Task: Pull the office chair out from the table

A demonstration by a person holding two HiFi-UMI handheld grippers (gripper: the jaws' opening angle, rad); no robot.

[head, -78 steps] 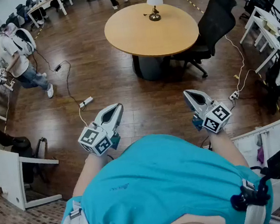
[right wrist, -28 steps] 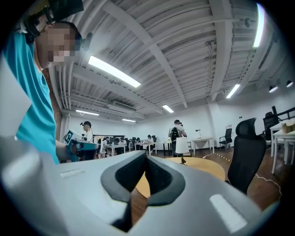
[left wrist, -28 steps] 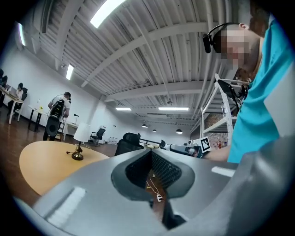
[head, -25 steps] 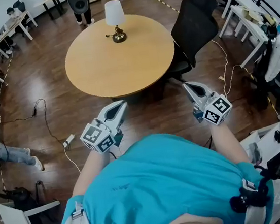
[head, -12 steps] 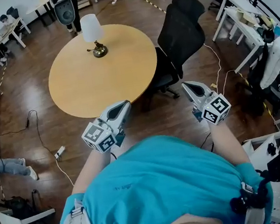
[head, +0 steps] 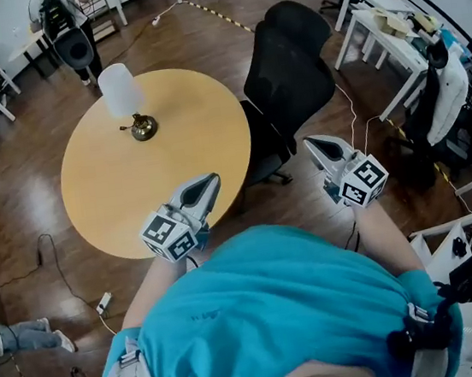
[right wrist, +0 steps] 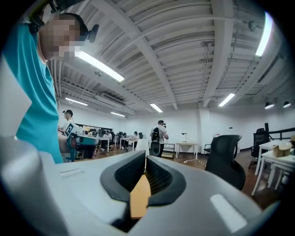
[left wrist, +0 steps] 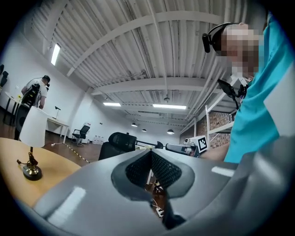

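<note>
Office chair point(head: 285, 73) pushed in at the right-hand edge of the round wooden surface point(head: 132, 188), seat tucked toward the rim, back turned to the open room. Approach stage, by the look of it: chair untouched, apart from both grippers, nothing yet drawn out. Left gripper point(head: 209, 178) held above the near edge of the surface, right gripper point(head: 309, 142) showing against the wood floor point(head: 307, 204) near the chair's base; jaws of each pressed together, pinching nothing. Next move likely calling for closing the gap to the backrest, spreading the jaws of at least one gripper, taking hold of the back's edge or the headrest, then drawing the chair away from the surface, with care for the white cable point(head: 352, 116) trailing on the floor beside it. Black all over: tall curved backrest topped by a separate headrest, seat mostly hidden behind the back, base only partly visible below. Probably an easy roll on smooth boards. Small brass-footed lamp point(head: 125, 99) with white shade alone on the surface, well apart from the chair.
</note>
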